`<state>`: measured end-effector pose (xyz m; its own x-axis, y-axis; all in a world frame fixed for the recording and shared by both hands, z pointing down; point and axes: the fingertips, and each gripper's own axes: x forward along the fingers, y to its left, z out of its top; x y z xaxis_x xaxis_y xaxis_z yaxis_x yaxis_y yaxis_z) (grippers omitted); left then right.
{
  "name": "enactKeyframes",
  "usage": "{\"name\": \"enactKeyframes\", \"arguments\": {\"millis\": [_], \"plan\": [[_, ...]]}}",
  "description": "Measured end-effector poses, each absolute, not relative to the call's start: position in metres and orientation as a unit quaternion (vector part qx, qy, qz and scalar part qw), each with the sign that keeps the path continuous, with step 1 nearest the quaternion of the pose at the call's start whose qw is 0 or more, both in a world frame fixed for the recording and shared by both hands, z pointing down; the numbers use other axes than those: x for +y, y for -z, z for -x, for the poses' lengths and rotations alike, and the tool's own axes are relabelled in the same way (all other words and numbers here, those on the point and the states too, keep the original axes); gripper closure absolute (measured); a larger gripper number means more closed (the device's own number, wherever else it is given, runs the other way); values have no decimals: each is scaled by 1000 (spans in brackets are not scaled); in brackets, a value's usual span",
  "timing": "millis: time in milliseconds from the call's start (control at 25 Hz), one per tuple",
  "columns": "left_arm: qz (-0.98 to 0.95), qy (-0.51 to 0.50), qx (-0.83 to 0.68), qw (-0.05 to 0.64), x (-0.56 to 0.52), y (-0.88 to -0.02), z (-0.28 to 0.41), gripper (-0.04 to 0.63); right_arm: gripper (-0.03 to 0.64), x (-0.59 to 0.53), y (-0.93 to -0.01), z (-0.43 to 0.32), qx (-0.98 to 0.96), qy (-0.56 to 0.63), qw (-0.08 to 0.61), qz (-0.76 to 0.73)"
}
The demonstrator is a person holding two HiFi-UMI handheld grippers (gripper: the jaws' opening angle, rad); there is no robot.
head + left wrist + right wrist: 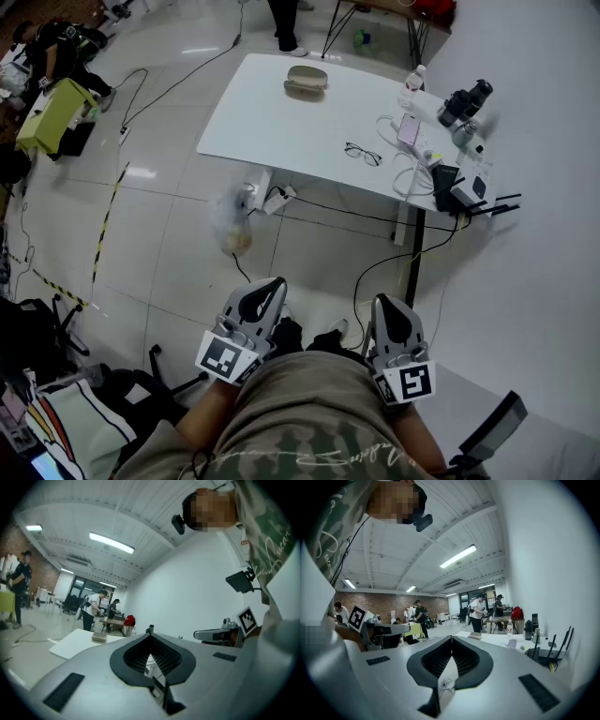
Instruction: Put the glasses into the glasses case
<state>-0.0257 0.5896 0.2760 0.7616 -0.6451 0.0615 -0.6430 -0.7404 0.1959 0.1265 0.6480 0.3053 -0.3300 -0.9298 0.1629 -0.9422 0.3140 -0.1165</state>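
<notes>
Head view: high, on the person [300, 422], facing steeply down at the floor [169, 253]. The white tabletop [281, 103] is far ahead at the top. The left hand-held gripper [270, 284] and right hand-held gripper [387, 302] sit close at the bottom edge. The 2 gripper views: low, along their own jaws, tilted up toward the ceiling [93, 517]. All 3 share the distant tabletop. Each gripper view catches the other hand-held gripper.

White table [281, 112], water bottle [413, 82], phone [409, 128], cables [405, 178]
</notes>
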Motion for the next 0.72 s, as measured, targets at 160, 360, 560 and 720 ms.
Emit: {"name": "enactKeyframes", "arguments": {"millis": [160, 360, 560, 720], "plan": [[-937, -23, -339, 79, 582, -312, 61, 595, 606, 640, -318, -102, -803, -105, 44, -586], [-955, -57, -291, -17, 586, -315, 75, 595, 604, 635, -331, -73, -805, -128, 57, -576], [-963, -44, -264, -8, 590, -318, 80, 595, 605, 628, -338, -64, -801, -119, 104, -577], [-956, -40, -285, 52, 575, -325, 84, 595, 605, 610, -334, -64, -801, -107, 109, -579]]}}
